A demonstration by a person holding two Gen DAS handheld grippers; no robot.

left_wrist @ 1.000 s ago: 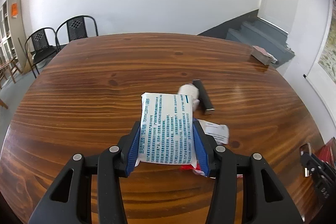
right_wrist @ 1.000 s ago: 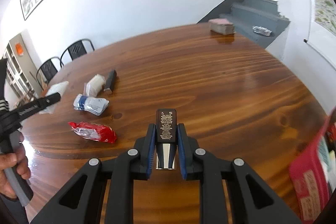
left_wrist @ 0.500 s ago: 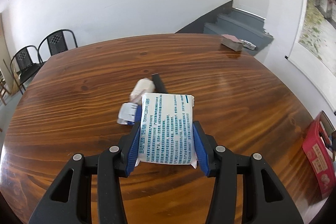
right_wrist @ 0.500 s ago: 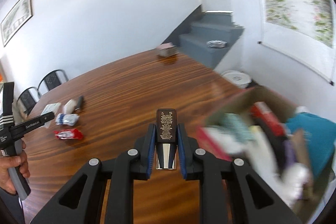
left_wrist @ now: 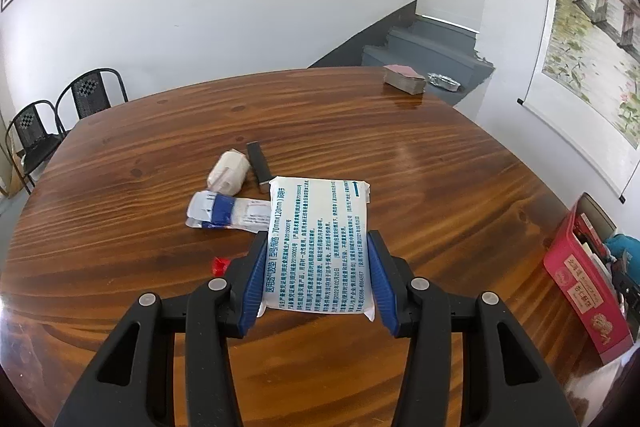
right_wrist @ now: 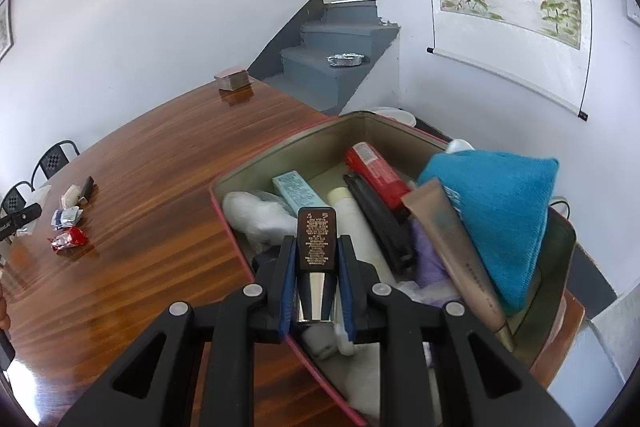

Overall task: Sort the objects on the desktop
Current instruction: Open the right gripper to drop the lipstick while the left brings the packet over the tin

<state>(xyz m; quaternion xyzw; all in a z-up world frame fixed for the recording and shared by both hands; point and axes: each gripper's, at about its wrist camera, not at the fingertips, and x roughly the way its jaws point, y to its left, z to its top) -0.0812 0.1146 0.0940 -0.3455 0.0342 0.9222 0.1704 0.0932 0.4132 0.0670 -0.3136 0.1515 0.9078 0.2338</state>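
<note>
My left gripper (left_wrist: 318,259) is shut on a white packet with teal print (left_wrist: 318,239), held above the wooden table (left_wrist: 400,155). Beyond it lie a blue-and-white packet (left_wrist: 224,213), a white roll (left_wrist: 230,171), a black stick (left_wrist: 258,165) and a red wrapper (left_wrist: 220,264), partly hidden by a finger. My right gripper (right_wrist: 316,263) is shut on a small dark brown bottle with a silver cap (right_wrist: 316,247), held over the near edge of the red box (right_wrist: 248,167). The box holds a blue cloth (right_wrist: 496,203), tubes and other items.
A stack of cards (left_wrist: 404,79) sits at the table's far edge. Two black chairs (left_wrist: 60,115) stand at the left, grey stairs (left_wrist: 424,51) behind. The red box (left_wrist: 580,283) shows at the right table edge in the left wrist view.
Both grippers have swung to the right with their loads. The red box has come fully under the right gripper; in the left wrist view the loose items have slid leftward.
</note>
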